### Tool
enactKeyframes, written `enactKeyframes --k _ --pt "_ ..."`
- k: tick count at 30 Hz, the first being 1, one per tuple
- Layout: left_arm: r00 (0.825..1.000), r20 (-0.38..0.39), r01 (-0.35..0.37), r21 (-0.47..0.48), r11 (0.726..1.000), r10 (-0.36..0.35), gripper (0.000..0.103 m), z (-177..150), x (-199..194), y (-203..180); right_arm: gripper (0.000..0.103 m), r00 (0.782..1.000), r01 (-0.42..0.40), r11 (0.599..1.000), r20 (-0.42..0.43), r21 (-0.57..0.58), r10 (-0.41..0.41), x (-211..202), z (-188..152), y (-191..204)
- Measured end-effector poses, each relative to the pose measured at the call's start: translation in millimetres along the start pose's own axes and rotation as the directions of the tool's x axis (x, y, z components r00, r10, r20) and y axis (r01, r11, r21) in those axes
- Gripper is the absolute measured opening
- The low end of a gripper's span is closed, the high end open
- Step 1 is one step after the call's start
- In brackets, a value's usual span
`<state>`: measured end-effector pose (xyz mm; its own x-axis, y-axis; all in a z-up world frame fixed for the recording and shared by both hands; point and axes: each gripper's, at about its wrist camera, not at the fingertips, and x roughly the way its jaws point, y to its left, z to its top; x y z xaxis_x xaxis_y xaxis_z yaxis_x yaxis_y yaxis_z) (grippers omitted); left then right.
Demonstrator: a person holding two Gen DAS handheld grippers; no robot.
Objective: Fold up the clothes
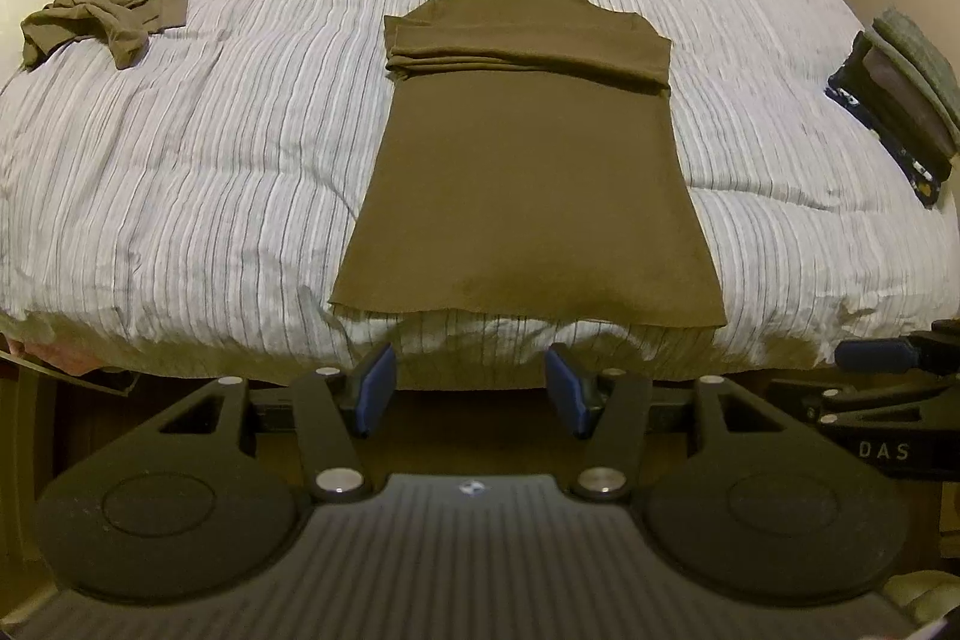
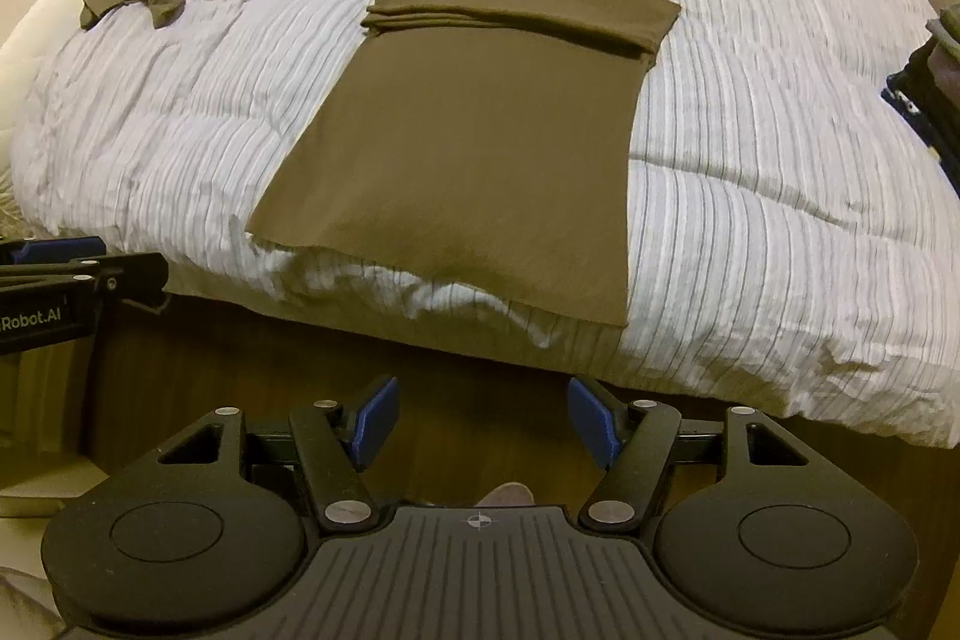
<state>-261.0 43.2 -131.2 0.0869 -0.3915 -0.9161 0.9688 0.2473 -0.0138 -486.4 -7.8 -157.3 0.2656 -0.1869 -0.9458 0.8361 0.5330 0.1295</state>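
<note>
**Both grippers short of the hem, nothing held**

Between the blue pads of the left gripper point(image 1: 471, 388) only the hanging edge of the bed is seen; the jaws stand apart and nothing is clamped. The right gripper point(image 2: 483, 421) is likewise spread, with bare dark floor between its pads. Each tool is seen at the margin of the other's view, so the two are held side by side.

Just ahead of both tools, the hem of the brown top point(image 1: 528, 172) is laid along the near edge of the striped comforter point(image 1: 210, 130). From the left gripper the hem lies directly forward; from the right gripper it lies forward and slightly left.

Risks, as judged:
- The hem sits flat on soft, wrinkled bedding, so comforter could be pinched along with it and dragged upward.
- Only the top layer might be caught, leaving the back layer behind and spoiling the fold.
- Uneven lifting by the two tools could skew the garment or disturb the sleeves.

Garment notes: olive-brown, high-necked, smooth and thin-looking. Sleeves are folded across the chest in a ridged band, the neck pointing away from the tools. The body flares slightly toward the hem.

Farther out, a crumpled olive garment point(image 1: 102, 25) is noted forward-left, and a folded stack point(image 1: 900, 94) forward-right.
</note>
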Motion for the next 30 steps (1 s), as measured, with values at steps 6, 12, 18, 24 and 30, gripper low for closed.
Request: enactKeyframes --k 6,12,18,24,30 --pt "1.000 -0.023 -0.002 -0.010 1.000 0.002 0.052 5.6 9.8 -1.9 0.066 1.000 -0.013 1.000 -0.008 -0.002 0.013 4.8 7.1 -6.5" --pt "0.998 -0.058 -0.010 -0.004 1.000 0.009 0.052 27.5 31.2 4.8 0.066 0.999 -0.018 1.000 -0.031 0.017 0.019 18.6 26.3 -10.9" --pt "0.996 -0.090 0.022 0.022 1.000 -0.020 0.052 70.7 70.4 18.2 0.066 0.999 -0.007 0.997 -0.045 0.075 0.011 42.2 62.1 -22.7" --pt "0.989 -0.100 0.121 0.105 0.987 -0.111 0.052 157.4 131.6 30.4 0.066 1.000 0.017 0.965 0.002 0.262 -0.018 65.1 113.1 -70.6" --pt "0.981 -0.069 0.190 0.148 0.971 -0.182 0.052 245.5 200.8 51.5 0.066 0.987 -0.048 0.861 0.156 0.506 -0.037 102.6 166.2 -150.1"
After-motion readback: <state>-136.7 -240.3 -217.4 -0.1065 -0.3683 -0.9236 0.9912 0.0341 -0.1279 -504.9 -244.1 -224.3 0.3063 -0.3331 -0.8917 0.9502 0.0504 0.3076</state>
